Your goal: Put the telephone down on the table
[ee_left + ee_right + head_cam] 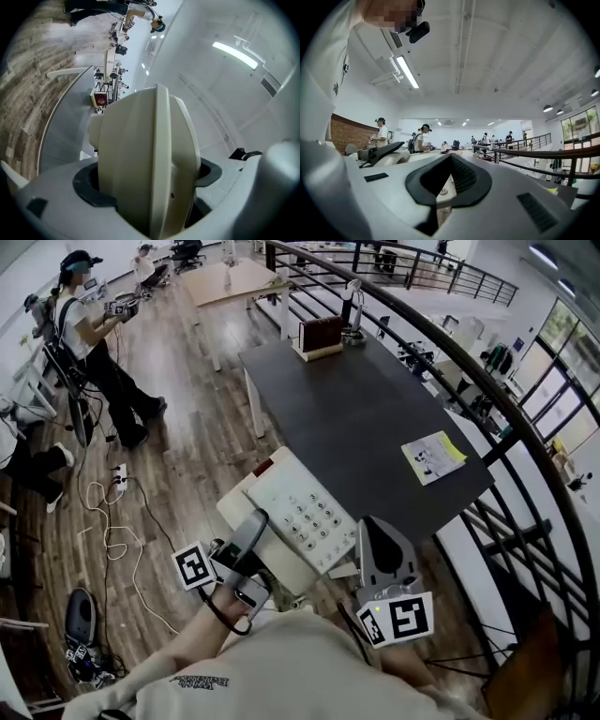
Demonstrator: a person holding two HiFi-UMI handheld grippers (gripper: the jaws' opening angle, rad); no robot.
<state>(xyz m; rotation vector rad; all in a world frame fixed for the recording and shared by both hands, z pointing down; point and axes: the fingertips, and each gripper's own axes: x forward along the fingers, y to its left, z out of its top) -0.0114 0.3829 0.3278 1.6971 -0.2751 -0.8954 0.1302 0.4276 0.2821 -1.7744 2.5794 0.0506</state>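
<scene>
A cream push-button telephone (300, 517) hangs in the air over the near left corner of the dark table (356, 418), partly above the wooden floor. My left gripper (246, 554) is shut on its lower left side. In the left gripper view the cream body (150, 159) fills the wide gap between the jaws of that gripper (150, 180). My right gripper (367, 545) sits at the phone's lower right edge. In the right gripper view a thin cream edge with a button (443, 190) lies pinched between the dark pads of that gripper (449, 187).
A yellow-and-white sheet (433, 456) lies near the table's right edge. A brown stand (319, 336) sits at its far end. A curved railing (506, 409) runs along the right. Cables (112, 531) trail on the floor at left, where a person (94, 343) stands.
</scene>
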